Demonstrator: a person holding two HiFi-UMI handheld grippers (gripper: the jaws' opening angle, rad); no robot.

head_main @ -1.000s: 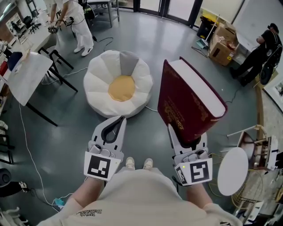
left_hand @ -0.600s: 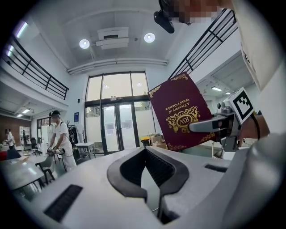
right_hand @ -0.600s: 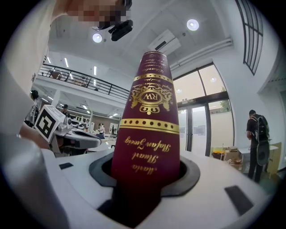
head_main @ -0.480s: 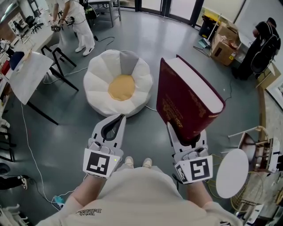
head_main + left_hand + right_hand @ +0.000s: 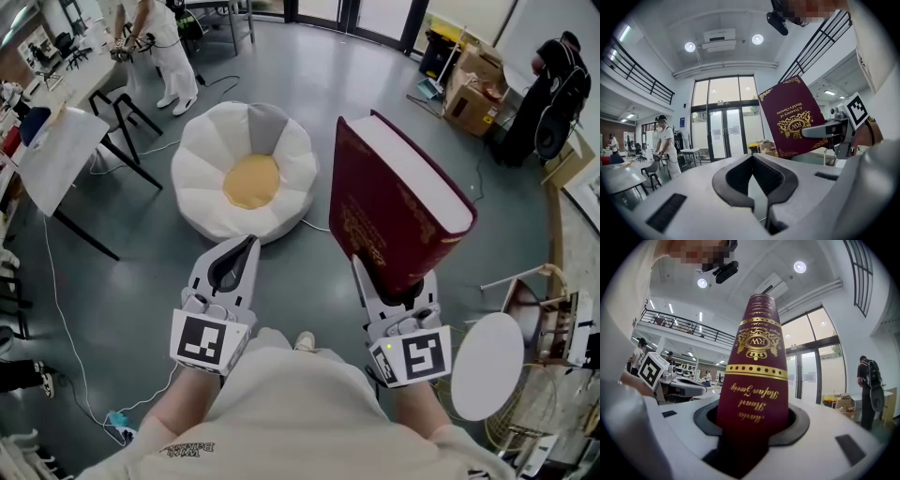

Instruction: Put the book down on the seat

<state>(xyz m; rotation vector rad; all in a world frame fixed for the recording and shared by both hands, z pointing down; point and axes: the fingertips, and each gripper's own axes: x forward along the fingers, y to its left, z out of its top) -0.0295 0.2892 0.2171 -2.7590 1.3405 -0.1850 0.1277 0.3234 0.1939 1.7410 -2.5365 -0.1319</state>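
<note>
Zero of the actual put-down has happened, as far as I can judge. The thick maroon hardback book point(image 5: 398, 211) is up in the air, standing on end and tipped a bit toward 1 o'clock. Its bottom end is wedged between the jaws of the right gripper point(image 5: 394, 286). The right gripper view shows it plainly: both pads press on the covers either side of the gold-lettered spine, so that's a proper clamp, not a loose rest. The left gripper point(image 5: 246, 248) is doing nothing. Its jaws meet at the tips with nothing in them, and it points out level beside the other one.

The seat point(image 5: 248, 178) is that flower-shaped beanbag on the floor, white and grey petals round a yellow middle. In the head view it sits at about 11 o'clock from the grippers. It's bare, and the book is well apart from it, off on its 3 o'clock side and high above the floor.

So what's done: the book is in the grip and near the seat. What's left, by my reckoning: bring it over toward 11 o'clock, get low since the seat's on the floor, tip the book flat over the yellow centre, then open the right jaws. The seat looks soft and dished, so I'd aim for the middle rather than a petal.
</note>
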